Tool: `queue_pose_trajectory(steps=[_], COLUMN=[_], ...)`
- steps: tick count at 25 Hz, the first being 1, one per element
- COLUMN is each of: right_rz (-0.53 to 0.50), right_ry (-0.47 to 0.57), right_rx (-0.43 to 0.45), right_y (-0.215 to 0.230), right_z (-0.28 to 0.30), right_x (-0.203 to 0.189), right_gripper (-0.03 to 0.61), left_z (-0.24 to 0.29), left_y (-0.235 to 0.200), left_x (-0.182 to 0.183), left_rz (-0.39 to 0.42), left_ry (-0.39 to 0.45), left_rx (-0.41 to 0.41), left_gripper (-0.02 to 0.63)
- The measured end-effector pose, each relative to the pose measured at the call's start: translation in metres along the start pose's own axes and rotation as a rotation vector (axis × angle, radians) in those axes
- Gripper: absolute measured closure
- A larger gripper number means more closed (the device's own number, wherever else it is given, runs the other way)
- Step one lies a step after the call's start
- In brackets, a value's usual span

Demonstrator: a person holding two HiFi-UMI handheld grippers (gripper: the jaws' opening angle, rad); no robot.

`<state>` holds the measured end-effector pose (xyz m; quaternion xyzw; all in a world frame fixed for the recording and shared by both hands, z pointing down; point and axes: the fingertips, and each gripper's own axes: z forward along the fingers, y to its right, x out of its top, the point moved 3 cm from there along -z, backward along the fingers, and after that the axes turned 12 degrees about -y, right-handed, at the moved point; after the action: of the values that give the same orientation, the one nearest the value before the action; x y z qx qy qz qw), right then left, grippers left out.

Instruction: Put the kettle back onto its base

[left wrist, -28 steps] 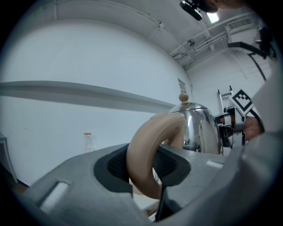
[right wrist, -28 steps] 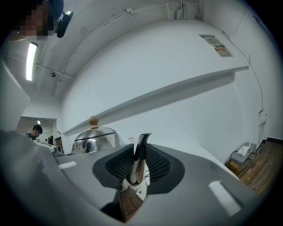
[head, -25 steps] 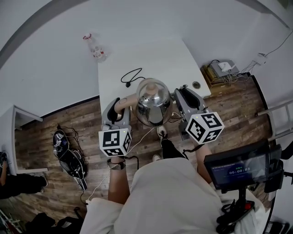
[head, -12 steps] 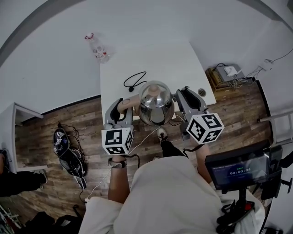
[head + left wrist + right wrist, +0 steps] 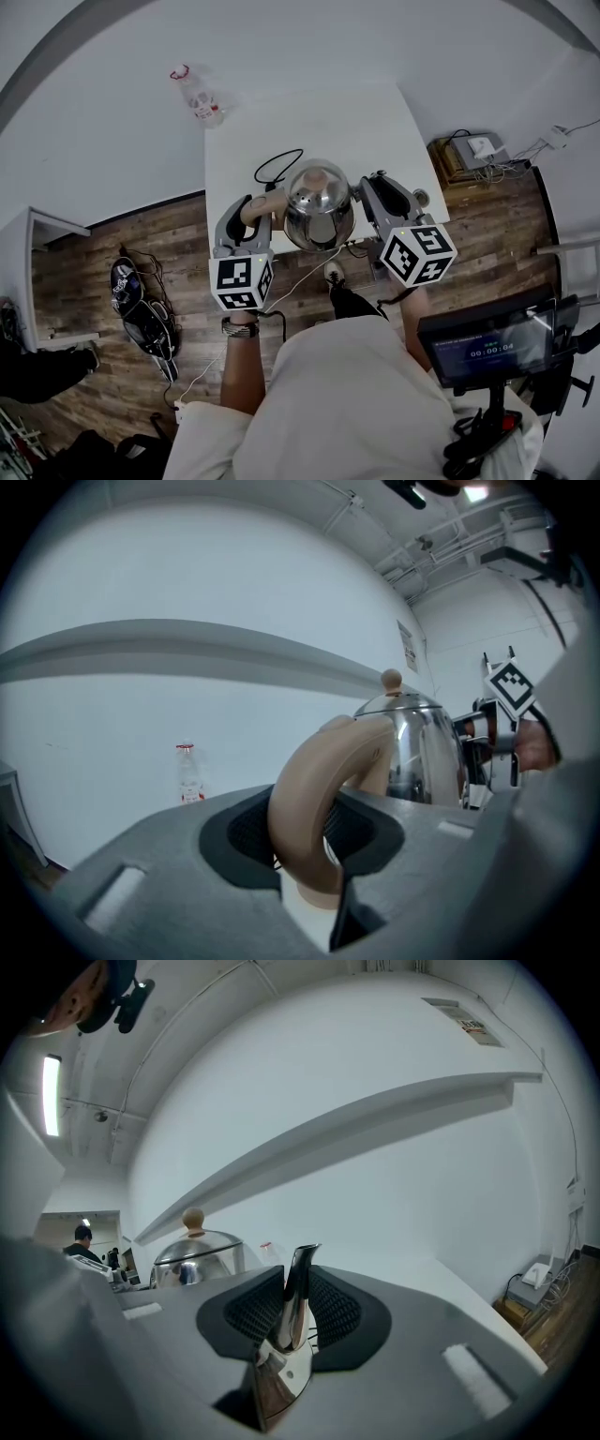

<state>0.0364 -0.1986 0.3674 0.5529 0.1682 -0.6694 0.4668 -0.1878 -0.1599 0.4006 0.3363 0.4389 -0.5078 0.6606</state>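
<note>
A shiny steel kettle (image 5: 319, 202) with a beige knob hangs over the near part of the white table (image 5: 375, 122). My left gripper (image 5: 255, 208) is shut on its curved beige handle (image 5: 319, 799). In the left gripper view the kettle body (image 5: 422, 752) shines just beyond the jaws. My right gripper (image 5: 370, 192) is shut on the thin steel spout (image 5: 295, 1302), with the domed lid (image 5: 197, 1246) to its left. The kettle hides whatever lies under it, and no base shows in any view.
A black cable with a plug (image 5: 274, 165) lies on the table just beyond the kettle. A clear bottle with a red cap (image 5: 195, 97) stands by the far left corner. Shoes (image 5: 141, 309) lie on the wood floor at left; a screen (image 5: 487, 342) stands at lower right.
Both grippers have carried the kettle a little away from me, further over the table, and slightly lower. Their grips on the handle and spout look the same.
</note>
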Motion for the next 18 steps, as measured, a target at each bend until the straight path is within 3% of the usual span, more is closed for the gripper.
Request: queue_pose_trajectory(steps=[11, 18], right_rz=[0.020, -0.002], right_ry=[-0.089, -0.109], right_rx=[0.021, 0.033], right_y=[0.053, 0.062], right_z=[0.091, 0.118], right_x=[0.003, -0.007], right_gripper=[0.492, 0.494], left_z=[0.093, 0.114], left_y=[-0.031, -0.042], left_x=[-0.009, -0.027], left_rz=[-0.028, -0.040], left_ry=[-0.047, -0.065], left_rx=[0.021, 0.035], left_gripper=[0.489, 0.489])
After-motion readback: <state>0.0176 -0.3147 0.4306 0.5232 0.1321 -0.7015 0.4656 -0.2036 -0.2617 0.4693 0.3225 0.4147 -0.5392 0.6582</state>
